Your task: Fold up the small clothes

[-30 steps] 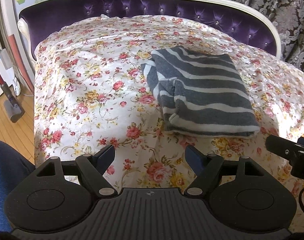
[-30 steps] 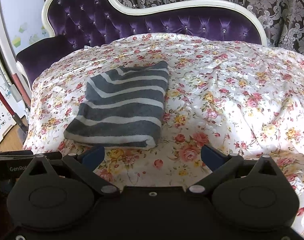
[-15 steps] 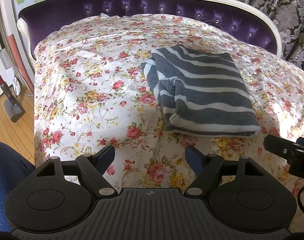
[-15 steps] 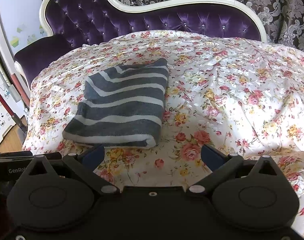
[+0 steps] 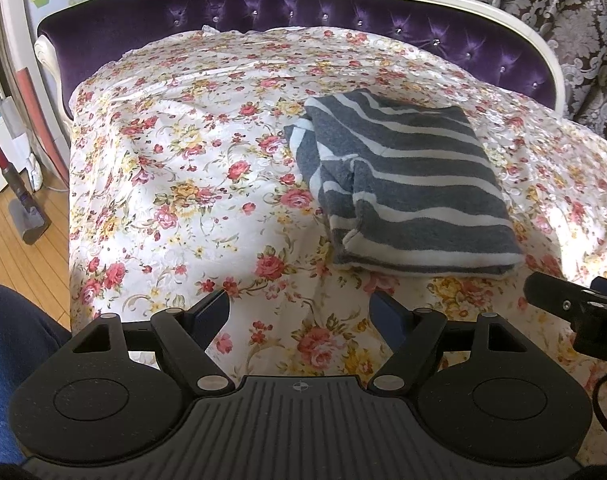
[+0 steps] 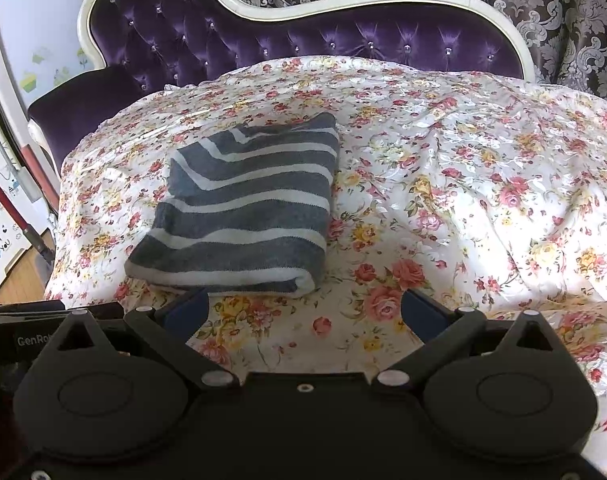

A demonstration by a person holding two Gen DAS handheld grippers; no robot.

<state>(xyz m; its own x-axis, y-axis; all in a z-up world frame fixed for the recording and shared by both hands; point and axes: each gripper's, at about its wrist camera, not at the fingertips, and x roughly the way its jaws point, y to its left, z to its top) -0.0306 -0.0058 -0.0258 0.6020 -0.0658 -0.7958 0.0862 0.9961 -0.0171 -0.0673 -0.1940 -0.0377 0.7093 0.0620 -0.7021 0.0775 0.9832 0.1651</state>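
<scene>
A striped garment lies folded into a compact rectangle on the flowered bedspread. To its left, the left gripper hangs with fingers spread and empty; the right gripper, just short of the bundle's near edge, is likewise agape. Folding looks essentially done, with little left beyond perhaps tidying.

grey-and-white striped garment was folded into a neat rectangle, lying flat on the floral sheet
</scene>
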